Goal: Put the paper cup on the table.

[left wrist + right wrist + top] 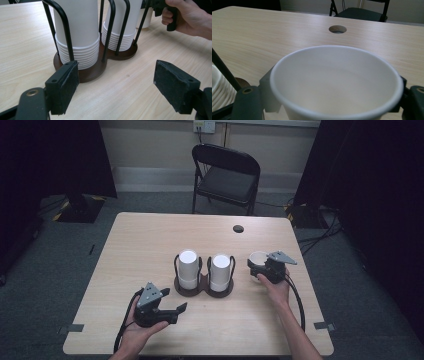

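**Paper cup in grip: crush and tip risks**

Left gripper (176, 309): jaws wide, empty, near cup rack (203, 287). Right gripper (263, 268): half-closed around single paper cup (337, 82), right of rack, low over counter (150, 245). Hazards: harder squeeze buckles wall; tilted release tips it.

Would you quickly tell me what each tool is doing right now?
Left tool: open, holding nothing, aimed at the cup holder.
Right tool: closed on a single white paper cup, upright.
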A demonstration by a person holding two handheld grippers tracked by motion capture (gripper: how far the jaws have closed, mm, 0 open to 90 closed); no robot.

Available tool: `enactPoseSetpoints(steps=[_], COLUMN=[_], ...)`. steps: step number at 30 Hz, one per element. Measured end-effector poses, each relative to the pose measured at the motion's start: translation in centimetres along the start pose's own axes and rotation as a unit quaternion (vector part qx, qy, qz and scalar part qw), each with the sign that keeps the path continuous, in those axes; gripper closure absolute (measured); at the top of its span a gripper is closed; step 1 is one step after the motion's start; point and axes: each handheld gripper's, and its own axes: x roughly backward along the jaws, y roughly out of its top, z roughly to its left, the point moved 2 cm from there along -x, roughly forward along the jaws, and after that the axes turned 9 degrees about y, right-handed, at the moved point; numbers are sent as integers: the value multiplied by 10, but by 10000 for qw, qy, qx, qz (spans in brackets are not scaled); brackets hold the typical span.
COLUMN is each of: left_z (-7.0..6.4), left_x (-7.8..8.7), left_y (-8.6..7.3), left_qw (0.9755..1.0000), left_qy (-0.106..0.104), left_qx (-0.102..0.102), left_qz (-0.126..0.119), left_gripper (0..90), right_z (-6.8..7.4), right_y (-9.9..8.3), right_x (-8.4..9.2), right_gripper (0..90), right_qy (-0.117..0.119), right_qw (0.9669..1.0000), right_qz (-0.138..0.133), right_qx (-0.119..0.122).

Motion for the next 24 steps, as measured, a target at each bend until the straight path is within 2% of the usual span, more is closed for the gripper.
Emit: enactPoseSetpoints(steps=[5,9,17,24], left_z=[1,3,4,4], left_x=[0,2,2,3], left_y=[0,0,1,0], left_qw=[10000,10000,9999,10000], left_qy=[12,28,97,49], left_qx=[5,12,37,41], left_qz=[4,-4,-46,-6], left_gripper=[209,209,212,214], right_z=[6,9,8,12], right_y=[-2,-4,-9,-10], right_x=[-1,-1,13,10], right_gripper=[227,226,225,223], right_qy=[21,6,130,154], right_qw=[9999,9999,9995,9995], right_qz=[-118,-106,275,282], right_qx=[75,98,-6,49])
